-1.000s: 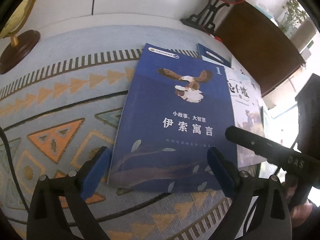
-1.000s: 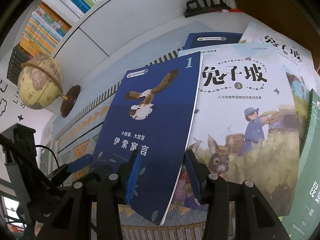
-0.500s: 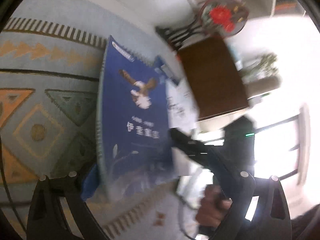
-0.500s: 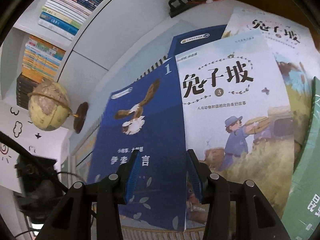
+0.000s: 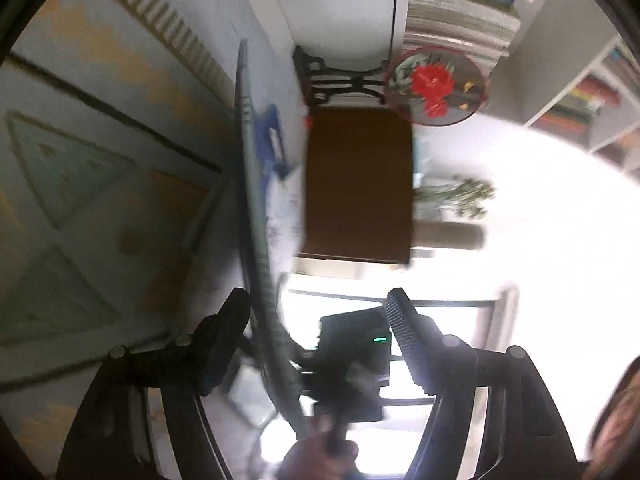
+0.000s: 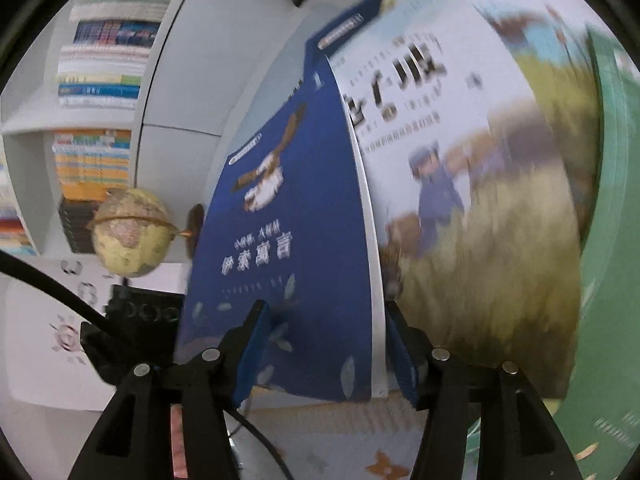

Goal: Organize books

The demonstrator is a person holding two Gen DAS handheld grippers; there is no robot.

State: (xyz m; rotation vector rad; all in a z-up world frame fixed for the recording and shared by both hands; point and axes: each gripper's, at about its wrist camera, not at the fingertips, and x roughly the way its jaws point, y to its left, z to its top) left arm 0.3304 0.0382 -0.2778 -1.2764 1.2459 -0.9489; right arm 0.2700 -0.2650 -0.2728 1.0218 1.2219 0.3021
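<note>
1. Blue book (image 6: 288, 240), the one with the eagle on its cover, stands tipped up on edge between the two grippers, its lower end nearest the fingers.
2. Left gripper (image 5: 320, 344) has its jaws closing around the book's thin edge (image 5: 256, 240); the left finger (image 5: 224, 332) looks to be against the cover, the ribbed right finger (image 5: 404, 332) stands well apart from it, so no grip is made yet.
3. Right gripper (image 6: 324, 344) has its jaws opening; the blue pads (image 6: 256, 344) sit at either side of the book's bottom edge, and I cannot tell whether they still touch it.
4. Just beside the blue book lies the rabbit picture book (image 6: 472, 184) flat on the patterned rug (image 5: 80, 184), with a green book (image 6: 612, 240) at its far side and another blue cover (image 6: 344, 24) poking out behind.
5. Further off stand a globe (image 6: 128, 236) and white shelves (image 6: 100, 80) already full of books.
6. My judgement: the work is early. One book looks mid-handover, right to left, and at least three others remain unsorted on the rug.
</note>
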